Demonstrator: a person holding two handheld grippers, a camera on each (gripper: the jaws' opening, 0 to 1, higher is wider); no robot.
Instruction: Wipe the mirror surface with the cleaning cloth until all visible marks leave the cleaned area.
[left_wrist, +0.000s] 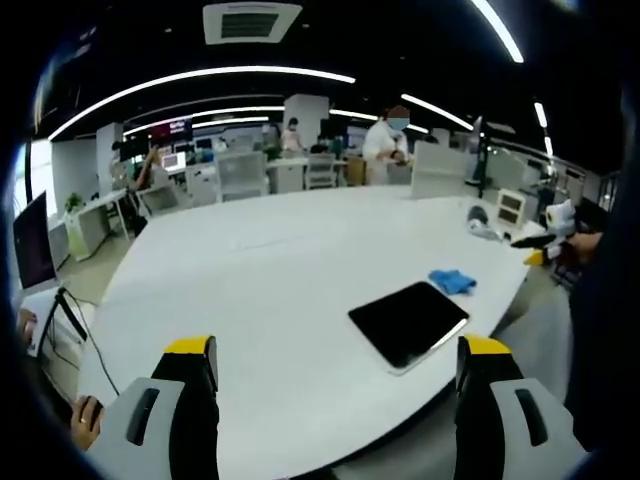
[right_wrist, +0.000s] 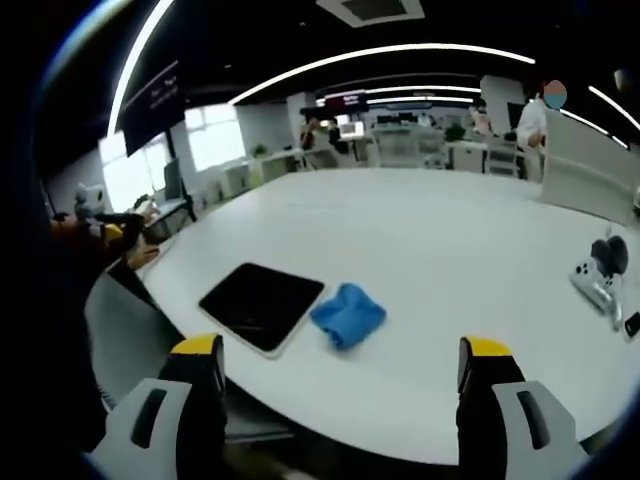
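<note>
Room: open-plan office under long curved ceiling lights, desks and seated people at the back, and a big white oval table (left_wrist: 300, 260) running across both views.
Left gripper (left_wrist: 335, 360): yellow-tipped grey jaws spread wide, released, nothing between them, hovering over the table's near edge.
Right gripper (right_wrist: 340, 362): same story, yellow tips set wide apart and empty, poised above the near rim of the table.
Mirror: flat, dark, rounded-rectangle mirror with a pale rim (right_wrist: 262, 305), lying flat on the table near its edge; in the left gripper view it sits just ahead of the right-hand jaw (left_wrist: 408, 322).
Cloth: crumpled blue cleaning cloth (right_wrist: 348, 314), on the table just beside the mirror, clear of both grippers; from the left gripper view it lies just past the mirror's far corner (left_wrist: 452, 282).
Further out: small white-and-grey gadgets (right_wrist: 600, 270) near the table's far side.
Person: someone in white (left_wrist: 385, 145) standing beyond the table.
</note>
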